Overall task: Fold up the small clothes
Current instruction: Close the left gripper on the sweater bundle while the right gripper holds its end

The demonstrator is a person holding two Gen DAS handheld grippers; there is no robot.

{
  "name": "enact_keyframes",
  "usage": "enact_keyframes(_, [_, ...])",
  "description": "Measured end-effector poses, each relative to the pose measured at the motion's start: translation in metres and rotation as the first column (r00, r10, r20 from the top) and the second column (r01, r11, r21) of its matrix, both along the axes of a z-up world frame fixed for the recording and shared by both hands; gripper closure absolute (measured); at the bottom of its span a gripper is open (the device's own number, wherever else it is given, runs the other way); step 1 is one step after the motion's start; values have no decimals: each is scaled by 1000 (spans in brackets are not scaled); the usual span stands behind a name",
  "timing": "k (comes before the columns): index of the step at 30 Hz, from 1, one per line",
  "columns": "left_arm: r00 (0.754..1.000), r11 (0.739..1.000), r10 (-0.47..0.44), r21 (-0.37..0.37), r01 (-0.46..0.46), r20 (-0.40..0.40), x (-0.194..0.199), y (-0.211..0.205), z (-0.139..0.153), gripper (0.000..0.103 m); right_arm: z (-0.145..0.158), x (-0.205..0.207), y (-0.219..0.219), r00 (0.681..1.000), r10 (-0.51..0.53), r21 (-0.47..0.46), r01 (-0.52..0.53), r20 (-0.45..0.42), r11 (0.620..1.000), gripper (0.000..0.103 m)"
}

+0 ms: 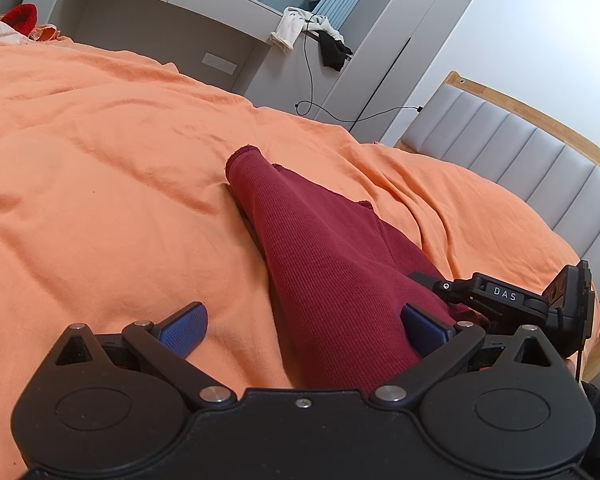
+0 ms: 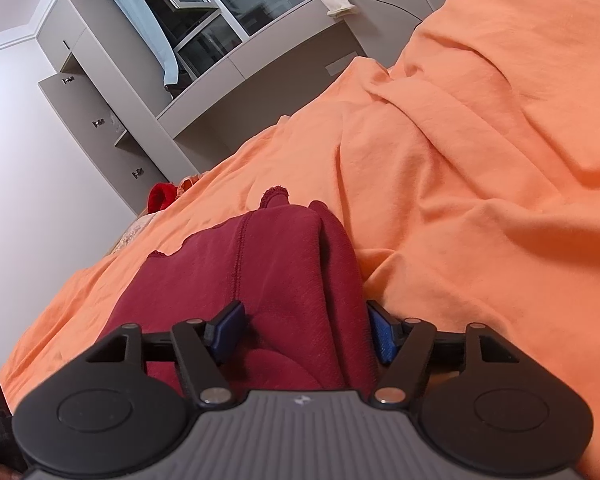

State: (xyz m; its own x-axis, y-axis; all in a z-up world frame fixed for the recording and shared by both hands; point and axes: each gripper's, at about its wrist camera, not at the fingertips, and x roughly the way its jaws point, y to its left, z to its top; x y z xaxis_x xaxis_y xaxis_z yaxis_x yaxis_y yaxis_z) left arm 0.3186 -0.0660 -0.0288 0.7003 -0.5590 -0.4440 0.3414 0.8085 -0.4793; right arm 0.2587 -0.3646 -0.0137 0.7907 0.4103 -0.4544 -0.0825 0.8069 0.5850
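Note:
A dark red knit garment (image 1: 320, 248) lies on the orange bedsheet (image 1: 100, 160), one sleeve stretched away from me. My left gripper (image 1: 304, 326) is open, low over the sheet, its blue fingers (image 1: 184, 326) astride the near end of the garment. The right gripper's black body (image 1: 504, 296) shows just to its right. In the right wrist view the same garment (image 2: 268, 272) is bunched into a fold. My right gripper (image 2: 304, 330) is open with the fold between its blue fingers (image 2: 228, 330); whether the pads touch the cloth cannot be told.
A grey padded headboard with wood trim (image 1: 520, 148) stands at the right. Grey cabinets (image 1: 180, 20) line the far side, with white and black clothes (image 1: 300, 28) and a cable on top. A bright red item (image 1: 20, 16) lies at the bed's far corner.

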Motion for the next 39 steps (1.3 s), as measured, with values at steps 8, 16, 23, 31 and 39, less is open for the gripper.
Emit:
enact_keyframes(8, [1000, 1000, 0, 0, 0, 0, 0, 0, 0, 0, 0, 0, 0, 1000, 0, 0, 0, 0, 1000, 33])
enact_keyframes(16, [1000, 1000, -1, 13, 1, -16, 2, -1, 3, 0, 1, 0, 1, 1000, -2, -19, 2, -1, 1000, 33])
enact_keyframes(23, [999, 999, 13, 51, -12, -29, 5, -8, 10, 0, 1, 1, 0, 1000, -2, -16, 2, -2, 1000, 33])
enact_keyframes(31, [999, 998, 23, 66, -20, -37, 6, -10, 11, 0, 1, 1, 0, 1000, -3, -17, 3, -2, 1000, 33])
enact_keyframes(39, [999, 997, 28, 73, -24, -44, 6, -11, 12, 0, 2, 1, 2, 1000, -7, -38, 7, 0, 999, 34])
